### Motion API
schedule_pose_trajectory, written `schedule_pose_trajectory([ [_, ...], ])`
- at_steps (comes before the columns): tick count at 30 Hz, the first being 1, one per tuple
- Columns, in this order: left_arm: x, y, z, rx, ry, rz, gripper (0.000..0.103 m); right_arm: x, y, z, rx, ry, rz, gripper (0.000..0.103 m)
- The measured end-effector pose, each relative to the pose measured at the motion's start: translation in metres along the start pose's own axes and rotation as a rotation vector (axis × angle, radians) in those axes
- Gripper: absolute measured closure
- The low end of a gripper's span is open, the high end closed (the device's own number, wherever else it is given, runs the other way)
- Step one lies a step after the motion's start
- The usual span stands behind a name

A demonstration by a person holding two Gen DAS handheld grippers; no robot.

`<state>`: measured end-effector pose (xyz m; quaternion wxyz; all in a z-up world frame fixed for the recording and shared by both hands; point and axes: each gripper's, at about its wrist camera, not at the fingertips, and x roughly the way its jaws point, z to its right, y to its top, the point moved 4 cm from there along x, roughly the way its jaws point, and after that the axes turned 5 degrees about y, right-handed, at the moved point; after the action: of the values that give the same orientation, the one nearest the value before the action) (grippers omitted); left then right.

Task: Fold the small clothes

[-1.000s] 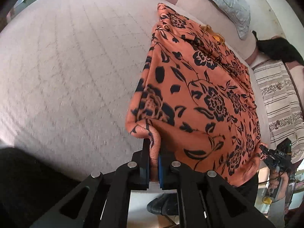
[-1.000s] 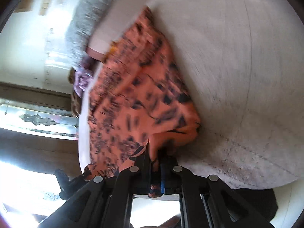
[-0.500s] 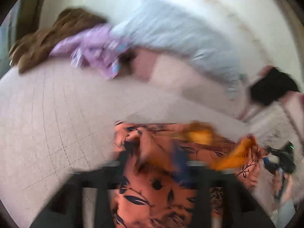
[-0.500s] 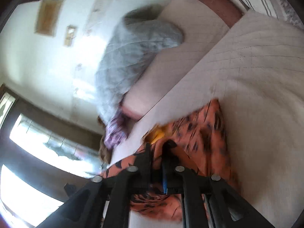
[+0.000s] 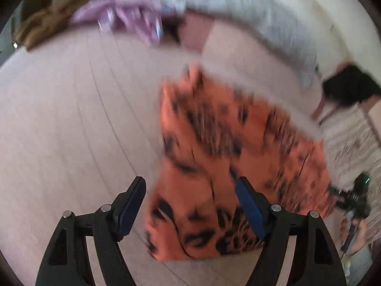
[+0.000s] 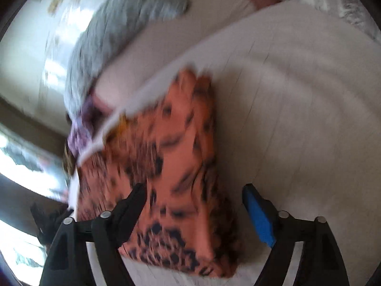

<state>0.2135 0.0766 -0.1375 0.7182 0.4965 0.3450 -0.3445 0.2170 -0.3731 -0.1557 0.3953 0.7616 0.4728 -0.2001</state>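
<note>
So both frames are pretty motion-blurred, but here's what's readable: there's one orange garment with a black floral print (image 5: pixel 228 166), lying folded over on the pale quilted bed cover (image 5: pixel 71 119). Its near edge sits close to the bed's front edge, right in front of both tools. The left tool (image 5: pixel 190 205) has its fingers spread wide with nothing between them; the cloth's near-left corner lies beyond the gap, untouched as far as I can tell. Same story for the right tool (image 6: pixel 195 205), spread wide over the garment's near end, not gripping it. Lots of bare bed cover to the left of the garment in the left wrist view and to its right in the right wrist view. At the far edge: one grey pillow (image 6: pixel 119 28), one crumpled purple cloth (image 5: pixel 128 16), one brown cloth (image 5: pixel 47 21) next to it. One black item (image 5: pixel 350 88) sits off to the far right.
</note>
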Motion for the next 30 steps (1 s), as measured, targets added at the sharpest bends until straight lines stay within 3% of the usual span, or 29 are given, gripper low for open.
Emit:
schedule_pose_trajectory([
  [1, 0.007, -0.001, 0.005, 0.03, 0.047, 0.003, 0.025, 0.01, -0.007, -0.009, -0.038, -0.029, -0.027, 0.039],
  [2, 0.009, 0.0, 0.009, 0.057, 0.091, 0.021, 0.037, 0.016, -0.008, -0.016, -0.074, -0.075, -0.033, 0.044],
  [3, 0.01, 0.003, 0.016, 0.08, 0.114, 0.006, 0.082, 0.023, -0.01, -0.022, -0.096, -0.102, -0.052, 0.069],
  [4, 0.009, 0.006, 0.019, 0.072, 0.108, -0.024, 0.086, 0.025, -0.014, -0.023, -0.097, -0.12, -0.081, 0.076],
  [5, 0.003, 0.013, 0.02, 0.042, 0.098, -0.034, 0.087, 0.026, -0.014, -0.027, -0.097, -0.144, -0.095, 0.081],
  [7, -0.025, 0.024, 0.024, 0.029, 0.086, 0.02, 0.087, 0.019, -0.009, -0.041, -0.118, -0.166, -0.095, 0.087],
  [10, -0.076, 0.023, 0.034, 0.065, 0.043, 0.09, 0.087, -0.014, 0.0, -0.073, -0.13, -0.118, -0.032, 0.089],
  [13, -0.123, -0.008, 0.031, 0.099, 0.037, 0.137, 0.086, -0.056, -0.01, -0.093, -0.168, -0.076, 0.001, 0.089],
  [16, -0.129, -0.056, 0.008, 0.06, 0.023, 0.088, 0.083, -0.085, -0.045, -0.093, -0.158, -0.033, -0.016, 0.087],
  [18, -0.1, -0.095, -0.009, 0.068, 0.051, 0.011, 0.069, -0.089, -0.079, -0.074, -0.112, -0.011, -0.038, 0.079],
  [19, -0.083, -0.113, -0.02, 0.062, 0.092, -0.048, 0.067, -0.086, -0.099, -0.058, -0.098, -0.016, -0.047, 0.063],
  [20, -0.077, -0.124, -0.028, 0.056, 0.075, -0.036, 0.068, -0.076, -0.116, -0.038, -0.075, -0.032, -0.072, 0.049],
  [21, -0.087, -0.125, -0.028, 0.062, 0.053, 0.026, 0.066, -0.067, -0.132, -0.018, -0.028, -0.063, -0.108, 0.031],
  [22, -0.092, -0.123, -0.027, 0.061, 0.069, 0.013, 0.066, -0.064, -0.145, 0.0, 0.025, -0.074, -0.113, 0.032],
  [23, -0.095, -0.119, -0.027, 0.055, 0.076, 0.01, 0.064, -0.075, -0.148, 0.005, 0.029, -0.003, -0.026, 0.032],
  [26, -0.108, -0.098, -0.02, 0.07, 0.085, 0.094, 0.049, -0.098, -0.142, 0.017, 0.12, 0.057, 0.06, 0.031],
  [30, -0.093, -0.05, -0.01, 0.061, 0.056, 0.128, 0.049, -0.098, -0.112, 0.006, 0.077, 0.029, 0.101, 0.031],
])
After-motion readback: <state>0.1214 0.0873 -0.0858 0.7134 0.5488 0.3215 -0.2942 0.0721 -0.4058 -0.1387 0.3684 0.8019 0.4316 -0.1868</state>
